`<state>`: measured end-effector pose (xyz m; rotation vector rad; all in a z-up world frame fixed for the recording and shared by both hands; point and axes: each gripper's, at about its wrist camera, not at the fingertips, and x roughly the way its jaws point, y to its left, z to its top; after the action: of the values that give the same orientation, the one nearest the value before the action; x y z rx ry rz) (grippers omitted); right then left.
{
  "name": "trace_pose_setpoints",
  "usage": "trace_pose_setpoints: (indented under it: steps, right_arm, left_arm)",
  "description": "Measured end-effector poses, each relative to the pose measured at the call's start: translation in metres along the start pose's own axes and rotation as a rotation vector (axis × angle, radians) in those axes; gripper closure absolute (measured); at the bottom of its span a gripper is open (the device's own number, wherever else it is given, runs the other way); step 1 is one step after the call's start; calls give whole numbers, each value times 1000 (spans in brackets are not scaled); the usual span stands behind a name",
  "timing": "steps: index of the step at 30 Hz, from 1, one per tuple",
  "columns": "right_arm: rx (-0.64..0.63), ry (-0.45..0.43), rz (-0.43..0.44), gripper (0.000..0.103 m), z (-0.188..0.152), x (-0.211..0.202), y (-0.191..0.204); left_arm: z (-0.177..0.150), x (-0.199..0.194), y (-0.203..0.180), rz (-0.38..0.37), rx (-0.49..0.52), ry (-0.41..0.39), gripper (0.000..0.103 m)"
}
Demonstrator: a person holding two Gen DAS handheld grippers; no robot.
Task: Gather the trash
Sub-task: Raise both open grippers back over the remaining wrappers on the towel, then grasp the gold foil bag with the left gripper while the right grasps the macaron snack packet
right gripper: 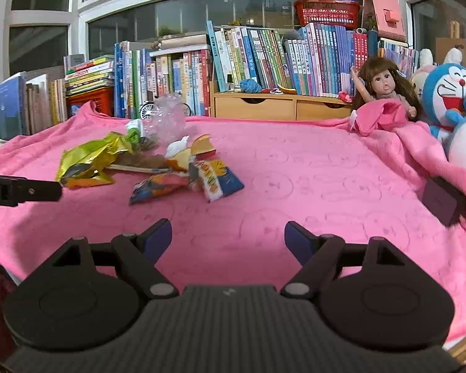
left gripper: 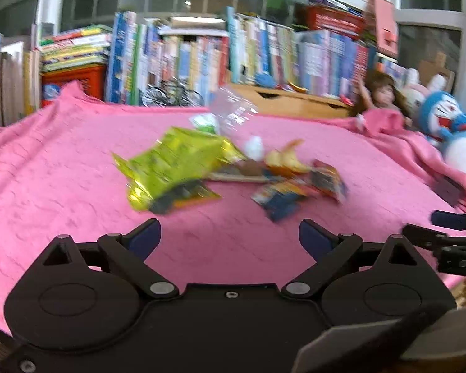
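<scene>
Both grippers, left gripper (left gripper: pixel 230 236) and right gripper (right gripper: pixel 228 237), are gaping wide, holding nothing. Ahead, crinkly yellow-green snack bag (right gripper: pixel 90 158) is lying light and slippery; pinching its flat edge looks best.

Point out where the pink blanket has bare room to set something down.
Free: the wide stretch of pink blanket between the trash pile and the doll, and the strip ahead of both open grippers. Crowded: the pile at left, the plush toys at right.

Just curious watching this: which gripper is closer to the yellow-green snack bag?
Left. The left gripper faces the snack bag just ahead; the right gripper sits off to the bag's right. Both empty.
</scene>
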<state>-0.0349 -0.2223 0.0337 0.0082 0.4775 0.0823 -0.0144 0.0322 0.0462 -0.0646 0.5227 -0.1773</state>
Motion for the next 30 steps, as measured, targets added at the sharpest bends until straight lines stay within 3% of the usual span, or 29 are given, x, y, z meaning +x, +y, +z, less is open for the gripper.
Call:
trace_pose_setpoints:
  steps: [9, 11, 16, 21, 30]
  right_arm:
    - [-54, 36, -55, 17, 23, 54, -1]
    - [-61, 54, -46, 24, 27, 66, -1]
    - [-111, 76, -48, 32, 34, 88, 6]
    - [-145, 87, -4, 32, 42, 104, 13]
    - [-208, 126, 31, 32, 45, 133, 23]
  left_arm:
    - [21, 44, 16, 129, 47, -77, 7]
    - [25, 55, 17, 155, 46, -67, 7]
    - [31, 73, 17, 143, 24, -69, 7]
    - [35, 86, 12, 124, 50, -73, 7]
    - [28, 114, 3, 113, 102, -2, 14]
